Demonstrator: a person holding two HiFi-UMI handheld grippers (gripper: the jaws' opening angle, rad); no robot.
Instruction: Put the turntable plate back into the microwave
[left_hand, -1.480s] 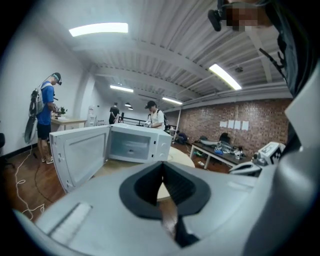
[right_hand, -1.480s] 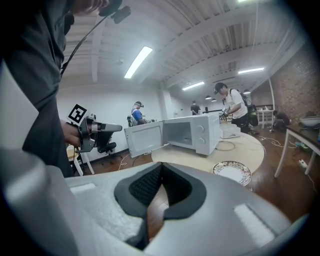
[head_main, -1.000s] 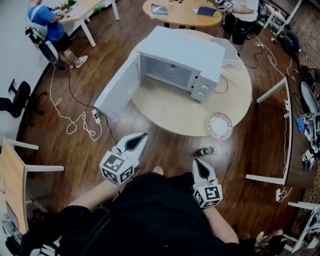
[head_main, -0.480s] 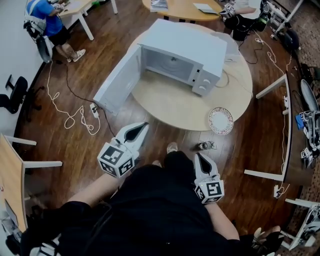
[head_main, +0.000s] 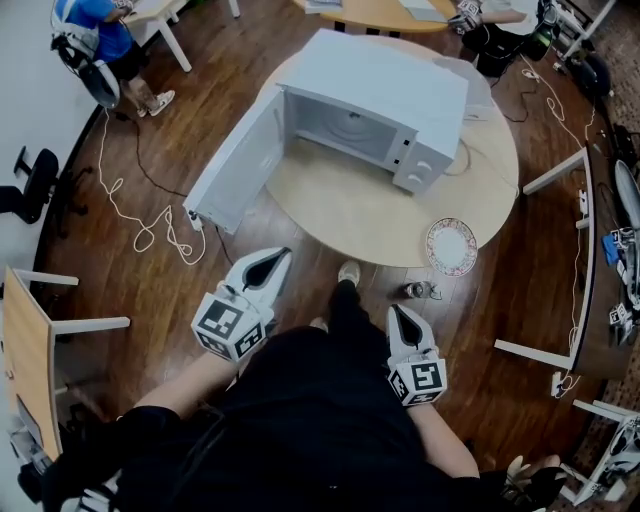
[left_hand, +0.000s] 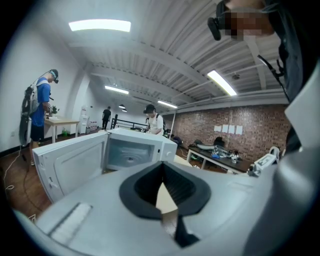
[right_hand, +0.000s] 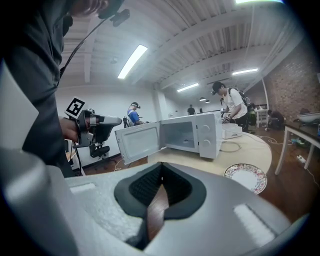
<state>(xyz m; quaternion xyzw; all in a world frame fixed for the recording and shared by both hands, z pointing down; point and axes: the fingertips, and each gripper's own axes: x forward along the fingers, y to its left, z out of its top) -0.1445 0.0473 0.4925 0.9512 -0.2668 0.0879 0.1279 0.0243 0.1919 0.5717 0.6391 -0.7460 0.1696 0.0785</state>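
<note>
A white microwave (head_main: 385, 105) stands on the round wooden table (head_main: 350, 220), its door (head_main: 240, 165) swung wide open to the left and its cavity bare. The patterned turntable plate (head_main: 451, 246) lies flat near the table's right front edge, also seen as the plate (right_hand: 245, 176) low at right in the right gripper view. My left gripper (head_main: 275, 259) hovers short of the table, below the open door, jaws shut and empty. My right gripper (head_main: 400, 314) is held close to my body, left of and nearer than the plate, shut with nothing in it.
A small bottle (head_main: 414, 291) lies on the wood floor under the table's edge. A white cable (head_main: 150, 235) and power strip (head_main: 195, 222) trail left of the door. Other desks (head_main: 560, 270) stand right, a desk (head_main: 25, 370) left, and a person (head_main: 95, 45) far left.
The table, microwave and plate have shifted slightly up and right in the head view as I stepped closer. Both grippers stay shut and empty in front of me.
</note>
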